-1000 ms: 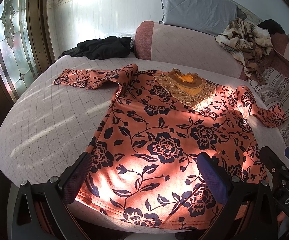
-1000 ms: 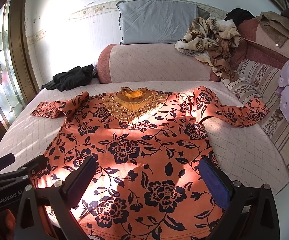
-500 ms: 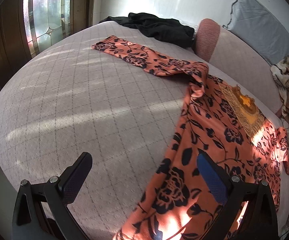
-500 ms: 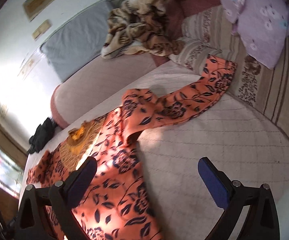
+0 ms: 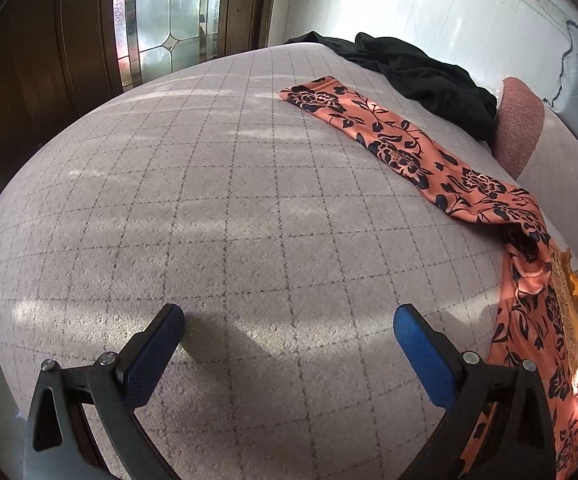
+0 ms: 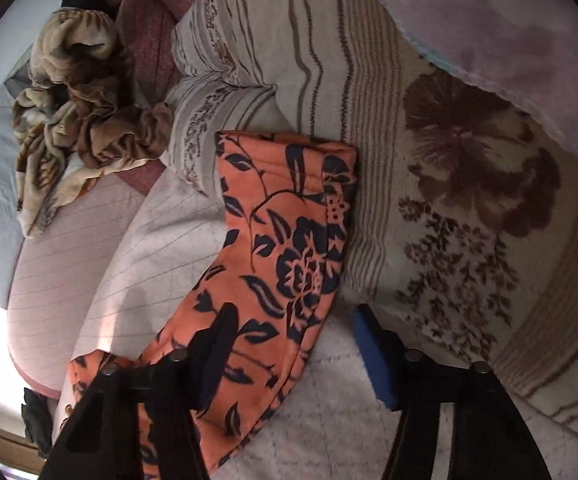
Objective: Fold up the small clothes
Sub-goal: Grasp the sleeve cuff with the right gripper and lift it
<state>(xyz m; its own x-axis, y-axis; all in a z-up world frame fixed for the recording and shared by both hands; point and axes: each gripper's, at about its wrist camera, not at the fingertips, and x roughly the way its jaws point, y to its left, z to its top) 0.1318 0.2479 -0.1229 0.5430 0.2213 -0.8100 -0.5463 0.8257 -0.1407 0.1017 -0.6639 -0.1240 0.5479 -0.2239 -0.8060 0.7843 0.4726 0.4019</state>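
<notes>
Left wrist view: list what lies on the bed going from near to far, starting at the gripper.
Left gripper, open over bare quilted bedspread → orange floral sleeve stretched out flat → black garment heaped at the far edge → stained-glass window beyond the bed.

Left wrist view looks low across the bed [image 5: 209, 200]; right wrist view sits close over the blouse [image 6: 281, 264] both share.
</notes>
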